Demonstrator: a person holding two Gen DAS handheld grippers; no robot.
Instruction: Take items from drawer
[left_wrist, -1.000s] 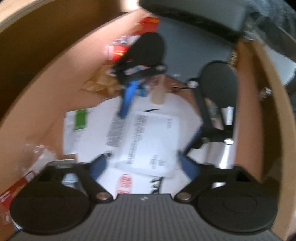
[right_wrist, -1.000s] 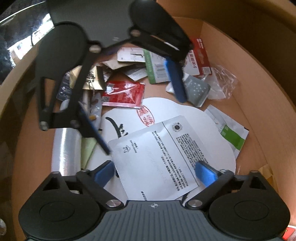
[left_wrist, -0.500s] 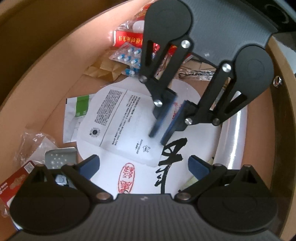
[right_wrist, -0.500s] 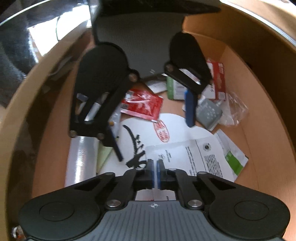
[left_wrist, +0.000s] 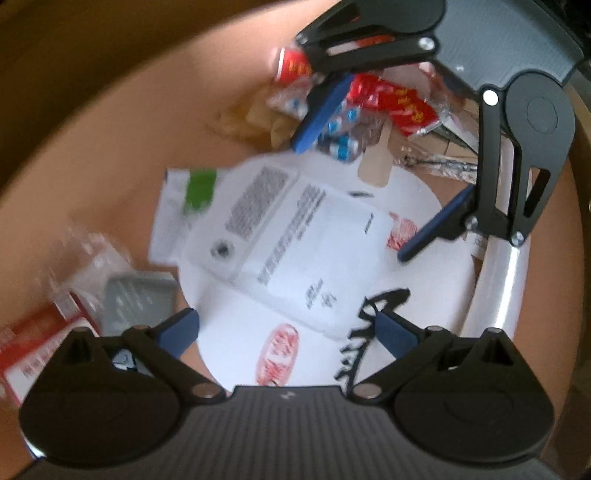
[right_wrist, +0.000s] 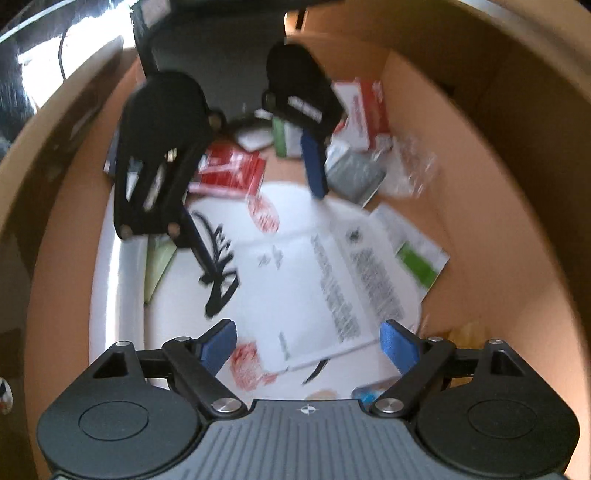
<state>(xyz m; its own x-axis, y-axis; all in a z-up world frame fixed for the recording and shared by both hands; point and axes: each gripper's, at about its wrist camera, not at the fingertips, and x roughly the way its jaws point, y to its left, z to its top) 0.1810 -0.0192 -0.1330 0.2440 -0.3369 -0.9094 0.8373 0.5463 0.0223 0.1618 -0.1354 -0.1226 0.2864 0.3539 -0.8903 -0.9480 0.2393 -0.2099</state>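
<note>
A white printed packet lies flat on a round white sheet with black brushwork and red seals, on the drawer floor. My left gripper hovers open over the packet's near edge. Facing it from the far side is my right gripper, its jaws opening wide. In the right wrist view the right gripper straddles the packet's corner with its pads apart from it. The left gripper hangs open beyond.
Brown drawer walls close in on all sides. Around the sheet lie a green-and-white sachet, red packets, a blister pack, a grey foil packet, a red-and-white box and a clear film roll.
The right gripper stood open, snapped shut half a second ago, and is spread wide again now. The left gripper stayed open and dipped slightly. The white packet still lies in the drawer.
</note>
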